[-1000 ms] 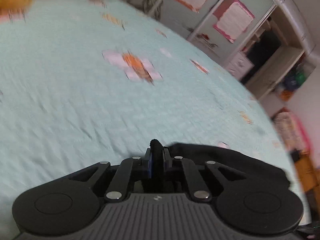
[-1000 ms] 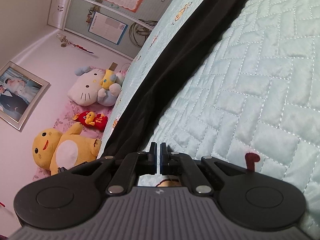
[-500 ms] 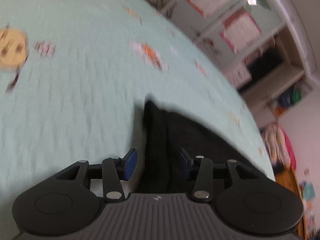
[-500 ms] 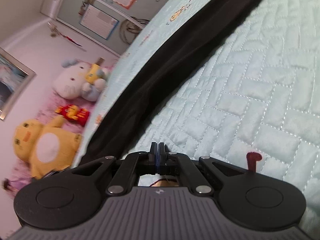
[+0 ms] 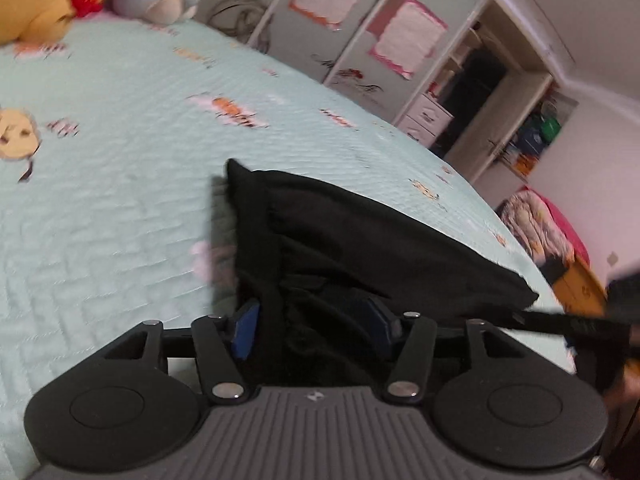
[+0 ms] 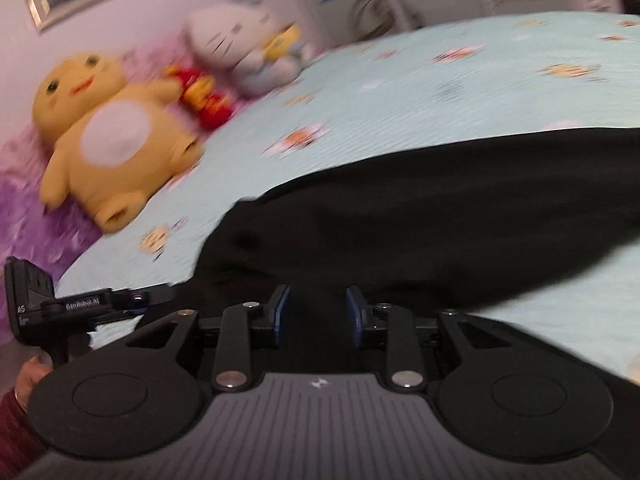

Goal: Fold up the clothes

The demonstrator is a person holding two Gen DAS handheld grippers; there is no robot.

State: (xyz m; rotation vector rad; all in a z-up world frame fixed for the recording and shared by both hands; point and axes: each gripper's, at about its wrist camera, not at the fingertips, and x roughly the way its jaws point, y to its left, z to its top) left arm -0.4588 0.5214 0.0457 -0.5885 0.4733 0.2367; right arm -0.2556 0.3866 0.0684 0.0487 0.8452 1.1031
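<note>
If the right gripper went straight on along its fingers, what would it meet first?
Most likely the black garment, which lies on the bed directly ahead of the right gripper. Its jaws are opening, with dark cloth seen between and beyond them. Blur makes the depth uncertain.

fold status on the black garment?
Done: the black garment lies doubled on the quilt. In hand: nothing; the left claw and right claw are both opening, pads off the cloth. Left: probably another fold; final size unclear.
</note>
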